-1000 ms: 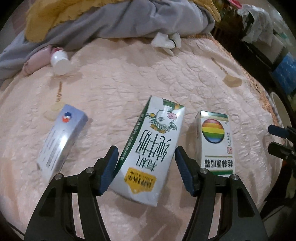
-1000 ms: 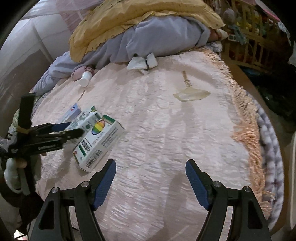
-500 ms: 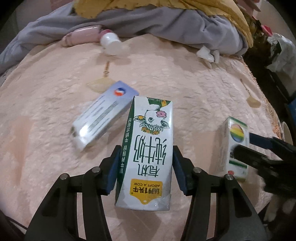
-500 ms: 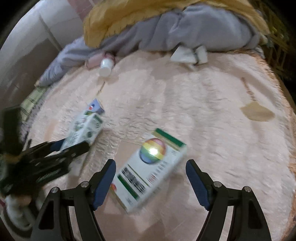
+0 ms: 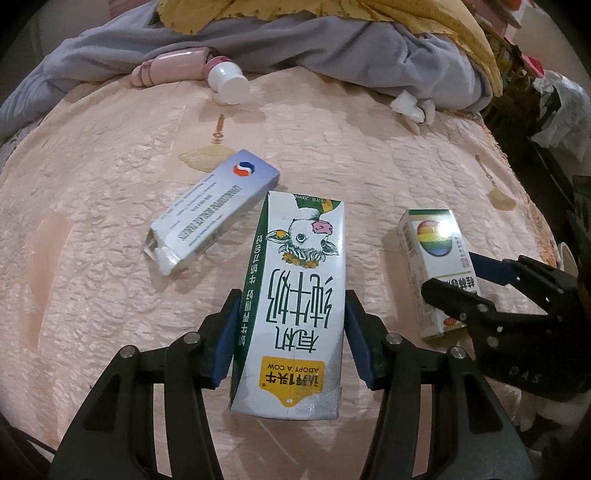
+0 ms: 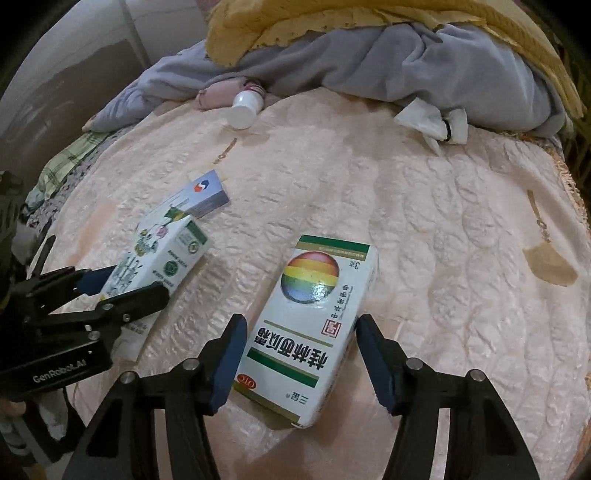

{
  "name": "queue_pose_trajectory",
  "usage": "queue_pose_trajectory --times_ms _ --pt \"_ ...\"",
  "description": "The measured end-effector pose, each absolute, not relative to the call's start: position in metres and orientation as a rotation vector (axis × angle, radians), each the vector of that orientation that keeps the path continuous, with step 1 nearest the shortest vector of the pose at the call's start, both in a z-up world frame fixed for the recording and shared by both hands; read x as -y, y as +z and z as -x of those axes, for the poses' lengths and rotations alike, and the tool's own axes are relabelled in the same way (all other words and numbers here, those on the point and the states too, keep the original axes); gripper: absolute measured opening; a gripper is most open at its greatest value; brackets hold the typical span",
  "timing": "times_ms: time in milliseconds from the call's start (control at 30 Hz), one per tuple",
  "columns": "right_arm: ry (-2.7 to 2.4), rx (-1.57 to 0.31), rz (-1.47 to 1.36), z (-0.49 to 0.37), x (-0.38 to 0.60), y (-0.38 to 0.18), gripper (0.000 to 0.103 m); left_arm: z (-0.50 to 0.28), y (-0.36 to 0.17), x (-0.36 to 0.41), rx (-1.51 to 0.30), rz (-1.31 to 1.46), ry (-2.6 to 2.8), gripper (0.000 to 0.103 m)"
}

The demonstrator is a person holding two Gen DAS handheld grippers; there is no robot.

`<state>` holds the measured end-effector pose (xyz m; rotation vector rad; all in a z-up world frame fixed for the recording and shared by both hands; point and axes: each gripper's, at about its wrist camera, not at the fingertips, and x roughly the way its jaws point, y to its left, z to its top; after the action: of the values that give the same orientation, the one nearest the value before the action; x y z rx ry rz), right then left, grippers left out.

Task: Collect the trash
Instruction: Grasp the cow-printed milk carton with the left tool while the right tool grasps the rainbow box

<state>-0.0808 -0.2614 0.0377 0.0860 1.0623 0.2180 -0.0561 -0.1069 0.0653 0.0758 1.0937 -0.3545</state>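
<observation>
On a bed spread with a pale peach quilted cover, the left gripper has its blue pads pressed against both long sides of a white and green milk carton printed with a cow's face, so the carton is clamped between them near its lower half. The right gripper straddles a white medicine box with a rainbow ball on its face; its jaws are closing, the box lies between them, and a narrow gap shows at the right pad, so the pads do not yet grip it (on the left side the pad sits very close to the box edge and contact cannot be judged). The box lies flat on the cover, to the right of the carton and apart from it. Just beyond the carton's top left corner lies a long grey-blue box with a red and blue logo, one end flap torn open. Farther back, a small white-capped bottle lies on its side beside a pink cloth roll, at the edge of a heaped grey blanket with a yellow one over it. Crumpled white tissue rests at the blanket's edge on the right.
</observation>
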Motion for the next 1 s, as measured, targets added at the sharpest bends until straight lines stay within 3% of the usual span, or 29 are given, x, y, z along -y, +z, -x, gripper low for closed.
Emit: queue_pose_trajectory --times_ms 67,100,133,267,333,400,567,667,1000 --pt "0.227 -1.068 -0.066 0.088 0.263 0.043 0.055 0.059 0.068 0.112 -1.093 -0.078 -0.368 0.051" --pt "0.234 -1.072 -0.058 0.092 0.264 0.045 0.041 0.060 0.069 0.114 -1.091 -0.082 -0.372 0.051" --pt "0.240 -1.076 -0.054 0.095 0.267 0.049 0.041 0.062 0.070 0.117 -1.086 -0.089 -0.374 0.051" --pt "0.205 -1.121 -0.045 0.099 0.277 0.053 0.041 0.064 0.070 0.125 -1.081 -0.103 -0.373 0.051" --pt "0.180 -1.110 -0.048 0.098 0.278 0.053 0.059 0.064 0.068 0.126 -1.083 -0.109 -0.359 0.051" --pt "0.194 -1.109 -0.098 0.094 0.276 0.049 0.070 0.065 0.066 0.125 -1.088 -0.108 -0.350 0.051" --pt "0.181 -1.106 -0.081 0.083 0.259 0.037 0.069 0.065 0.064 0.121 -1.090 -0.123 -0.321 0.052" --pt "0.180 -1.122 -0.081 0.079 0.259 0.025 0.060 0.065 0.064 0.120 -1.088 -0.122 -0.316 0.052" --pt "0.154 -1.020 -0.135 0.115 0.310 0.061 0.055 0.068 0.072 0.135 -1.073 -0.110 -0.333 0.051"
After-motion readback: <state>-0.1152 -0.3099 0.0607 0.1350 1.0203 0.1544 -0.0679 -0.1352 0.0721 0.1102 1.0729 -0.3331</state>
